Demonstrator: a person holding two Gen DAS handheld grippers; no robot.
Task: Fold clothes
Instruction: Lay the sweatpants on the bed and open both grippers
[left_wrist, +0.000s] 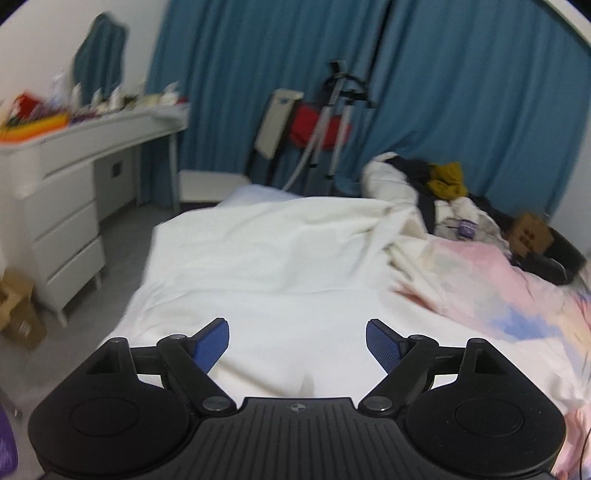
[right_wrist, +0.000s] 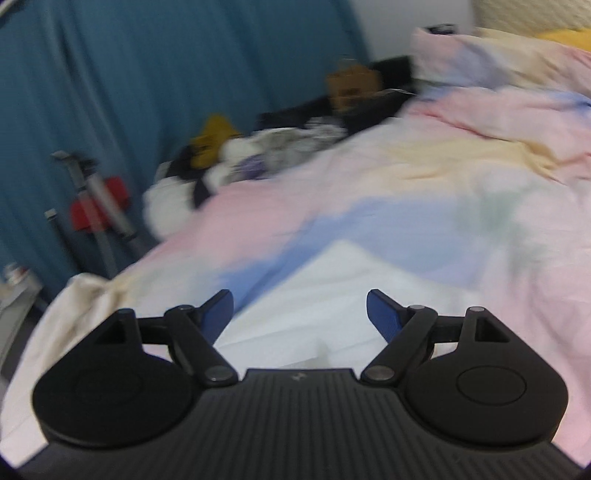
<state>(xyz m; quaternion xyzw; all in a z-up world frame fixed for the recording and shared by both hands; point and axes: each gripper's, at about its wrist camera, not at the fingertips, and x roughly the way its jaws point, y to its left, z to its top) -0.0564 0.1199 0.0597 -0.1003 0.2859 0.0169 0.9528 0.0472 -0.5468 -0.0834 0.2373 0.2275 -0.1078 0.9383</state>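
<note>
A white garment (left_wrist: 266, 254) lies spread over the near end of the bed, with folds toward its far right. My left gripper (left_wrist: 297, 345) is open and empty, hovering just above its near part. My right gripper (right_wrist: 299, 315) is open and empty above a white cloth corner (right_wrist: 332, 295) that lies on the pastel duvet (right_wrist: 424, 177). A heap of other clothes (left_wrist: 436, 192), white, black and mustard, sits at the far side of the bed; it also shows in the right wrist view (right_wrist: 236, 162). Both views are blurred.
A white dresser (left_wrist: 62, 206) with clutter on top stands left of the bed. Blue curtains (left_wrist: 443, 92) hang behind. A tripod with a red object (left_wrist: 325, 122) stands by the curtain. A brown paper bag (left_wrist: 530, 232) sits at the far right of the bed.
</note>
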